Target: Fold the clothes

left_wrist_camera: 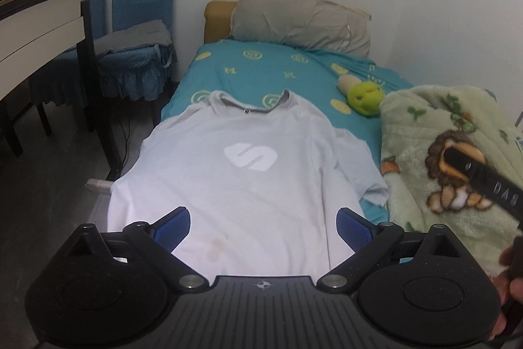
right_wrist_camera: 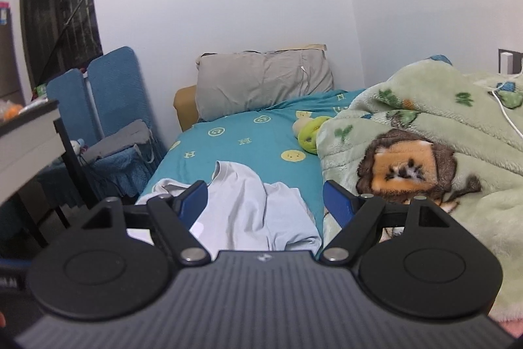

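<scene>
I see the pale T-shirt (left_wrist_camera: 242, 172) spread flat on the teal sheet (left_wrist_camera: 261, 64), collar toward twelve o'clock; my left gripper (left_wrist_camera: 263, 229) hangs over its hem, jaws wide apart with nothing between them; my right gripper (right_wrist_camera: 264, 201) is also spread and empty, over the shirt's sleeve; a green blanket (left_wrist_camera: 441, 152) lies at three o'clock, a pillow (left_wrist_camera: 300, 18) at twelve.

A grey pillow (left_wrist_camera: 299, 18) leans at the head of the bed (left_wrist_camera: 261, 67), which carries a teal patterned sheet. A green plush toy (left_wrist_camera: 364, 97) lies just beside a lion-print blanket (left_wrist_camera: 451, 152). Two blue chairs (left_wrist_camera: 140, 5) stand beside a desk (left_wrist_camera: 36, 31).
</scene>
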Demonstrator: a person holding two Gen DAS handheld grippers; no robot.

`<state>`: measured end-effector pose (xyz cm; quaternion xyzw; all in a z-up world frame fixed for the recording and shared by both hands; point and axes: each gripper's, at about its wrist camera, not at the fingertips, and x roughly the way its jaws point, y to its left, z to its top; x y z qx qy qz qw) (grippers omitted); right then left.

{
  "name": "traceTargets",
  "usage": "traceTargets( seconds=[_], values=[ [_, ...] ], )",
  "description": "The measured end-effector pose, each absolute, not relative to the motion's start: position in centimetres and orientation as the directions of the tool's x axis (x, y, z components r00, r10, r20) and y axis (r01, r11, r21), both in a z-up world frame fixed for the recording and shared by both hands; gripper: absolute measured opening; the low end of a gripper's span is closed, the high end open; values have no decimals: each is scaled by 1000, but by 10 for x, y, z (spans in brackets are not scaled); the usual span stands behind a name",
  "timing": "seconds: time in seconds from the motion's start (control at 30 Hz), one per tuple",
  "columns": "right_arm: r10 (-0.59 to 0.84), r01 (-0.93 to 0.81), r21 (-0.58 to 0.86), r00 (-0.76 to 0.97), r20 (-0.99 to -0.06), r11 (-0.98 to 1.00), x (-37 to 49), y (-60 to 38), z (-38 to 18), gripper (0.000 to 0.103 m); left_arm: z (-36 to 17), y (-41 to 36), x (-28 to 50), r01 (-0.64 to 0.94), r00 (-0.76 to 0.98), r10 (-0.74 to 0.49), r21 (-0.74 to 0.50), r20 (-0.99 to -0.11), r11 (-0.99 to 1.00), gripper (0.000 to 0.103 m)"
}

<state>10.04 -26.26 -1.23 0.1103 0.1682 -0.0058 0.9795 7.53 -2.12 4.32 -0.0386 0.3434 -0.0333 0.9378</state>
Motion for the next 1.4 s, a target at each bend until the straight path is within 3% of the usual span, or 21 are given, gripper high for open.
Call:
traceTargets(
  seconds=[0.17, 0.23, 0.43, 0.6, 0.73, 0.83, 0.97, 1.07, 1.13, 1.17, 1.4],
  values=[
    [51, 36, 247, 940, -337, 968, 114, -264, -24, 79, 29, -24, 93, 44, 869, -37, 2, -493, 999, 103],
    [68, 14, 241, 942, -330, 970, 115, -261, -30, 79, 17, -25, 98, 54, 879, -36, 25, -475, 998, 103],
    [138, 19, 376, 913, -385, 926, 143, -278, -53, 79, -26, -19, 101, 61, 856, -66, -28, -512, 998, 103],
    [144, 124, 502, 876, -461, 856, 190, -303, -86, 69, -38, 4, 100, 38, 832, -86, -100, -548, 994, 103],
    [137, 198, 533, 840, -525, 823, 223, -312, -117, 68, -42, 16, 108, 26, 821, -108, -153, -560, 988, 103],
    [150, 253, 570, 811, -566, 782, 245, -316, -143, 57, -47, 18, 117, 29, 818, -122, -171, -562, 985, 103],
    [148, 286, 557, 780, -608, 780, 265, -307, -170, 56, -58, 17, 128, 32, 803, -128, -171, -583, 985, 103],
    [145, 259, 546, 795, -589, 797, 276, -299, -171, 57, -67, 18, 134, 32, 787, -142, -191, -600, 981, 103],
    [156, 240, 556, 806, -571, 795, 283, -297, -170, 31, -71, 17, 138, 28, 781, -140, -190, -609, 981, 103],
    [158, 244, 563, 805, -571, 789, 285, -298, -171, 8, -73, 17, 139, 24, 781, -136, -187, -609, 982, 103],
    [-72, 358, 503, 862, -501, 787, 258, -317, -144, 4, -73, 23, 144, -11, 785, -109, -189, -610, 982, 103]
  ],
)
